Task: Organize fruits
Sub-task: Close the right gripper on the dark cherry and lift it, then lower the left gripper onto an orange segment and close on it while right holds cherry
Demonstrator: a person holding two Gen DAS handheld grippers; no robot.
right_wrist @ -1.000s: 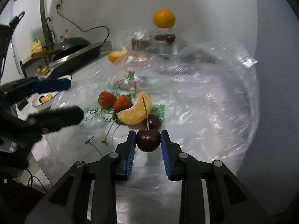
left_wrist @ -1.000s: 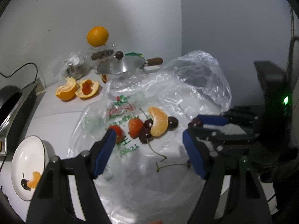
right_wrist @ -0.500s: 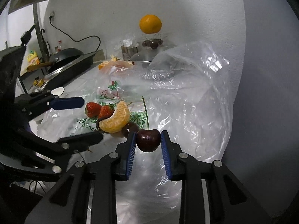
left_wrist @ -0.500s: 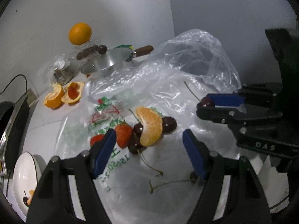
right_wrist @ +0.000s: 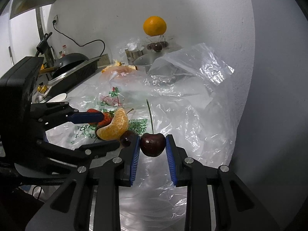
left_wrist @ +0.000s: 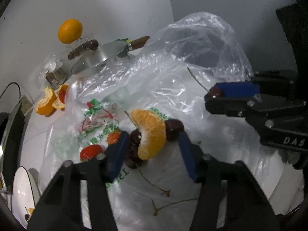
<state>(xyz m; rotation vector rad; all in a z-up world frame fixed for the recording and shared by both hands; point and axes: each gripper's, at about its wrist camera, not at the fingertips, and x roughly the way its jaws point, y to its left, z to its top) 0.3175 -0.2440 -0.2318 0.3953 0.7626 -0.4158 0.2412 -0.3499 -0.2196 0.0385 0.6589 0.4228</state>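
Holding item one: the right gripper (right_wrist: 152, 150) is clamping a dark cherry (right_wrist: 152, 144) between its blue pads, stem pointing up, the fruit hanging above the clear plastic bag (right_wrist: 184, 104).

Closing, item two: the left gripper (left_wrist: 152, 154) is narrowing its jaws around the orange segment (left_wrist: 151, 133), which is lying between the pads at the near middle of the bag (left_wrist: 173, 73); the pads are not yet pressing on it.

Lying under and beside the segment: several dark cherries (left_wrist: 174, 128), one just right of it, the others tucked beneath its left edge.

Lying just left of the pile: two strawberries (left_wrist: 91, 152), on the bag's green and red print.

Trailing at the near edge of the bag: loose cherry stems (left_wrist: 159, 189).

Sitting at the near left corner: a white plate (left_wrist: 21, 188) carrying a small orange piece and a cherry.

Resting far left on the counter: opened orange peel (left_wrist: 48, 103).

Perching at the far wall: a whole orange (left_wrist: 70, 31) on a clear container, with a steel pot lid (left_wrist: 100, 56) to its right.
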